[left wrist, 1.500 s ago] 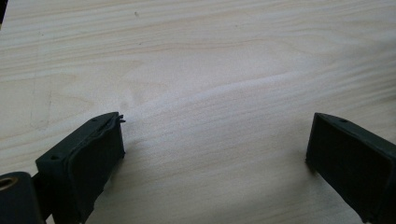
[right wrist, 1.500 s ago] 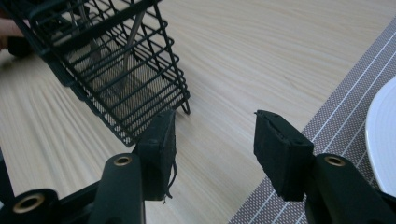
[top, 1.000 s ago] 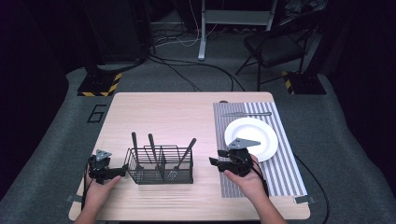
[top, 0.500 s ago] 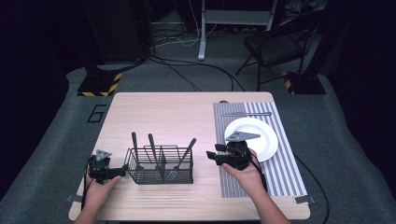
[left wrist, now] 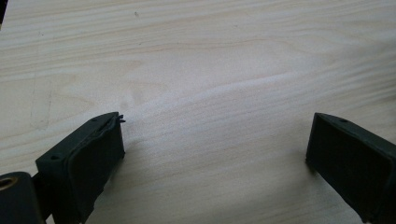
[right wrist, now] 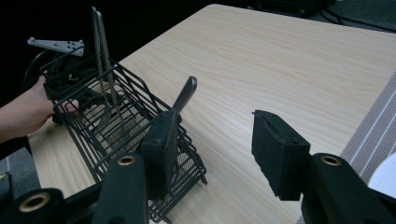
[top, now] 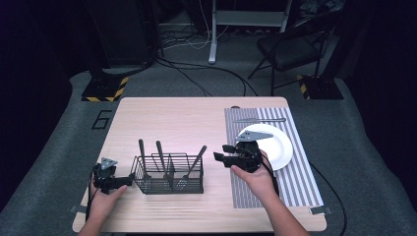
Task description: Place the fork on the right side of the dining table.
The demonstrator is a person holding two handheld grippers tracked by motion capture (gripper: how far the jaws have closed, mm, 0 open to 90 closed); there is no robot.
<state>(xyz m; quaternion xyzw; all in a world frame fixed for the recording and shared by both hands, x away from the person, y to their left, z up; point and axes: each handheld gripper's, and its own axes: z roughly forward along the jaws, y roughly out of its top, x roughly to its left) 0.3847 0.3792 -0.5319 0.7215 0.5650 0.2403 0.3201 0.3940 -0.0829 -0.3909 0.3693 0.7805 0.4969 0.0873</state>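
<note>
- right gripper (top: 222, 153) hangs just right of the basket (top: 168, 174), jaws spread wide and empty, pointing at the nearest handle (top: 198, 156) leaning out of the basket's right end.
- to do this well, i'd say: ease in level, get one jaw on each side of that handle near its top, clear of the wire rim, then close and lift along the handle's lean so the basket isn't dragged.
- left gripper (top: 127, 181) sits at the basket's left end, jaws apart, holding nothing; from above it looks close to the wire, though i can't tell if it touches.
- right gripper view shows the handle (right wrist: 185, 95) sitting just beyond the near jaw, not yet between the two, and the mesh floor of the basket (right wrist: 126, 135).
- high view alone gives the plate (top: 280, 147) and striped mat (top: 295, 182) right of the basket, plus two more handles (top: 158, 150) standing in it.
- left gripper view offers bare table (left wrist: 210, 70) between its jaws.
</note>
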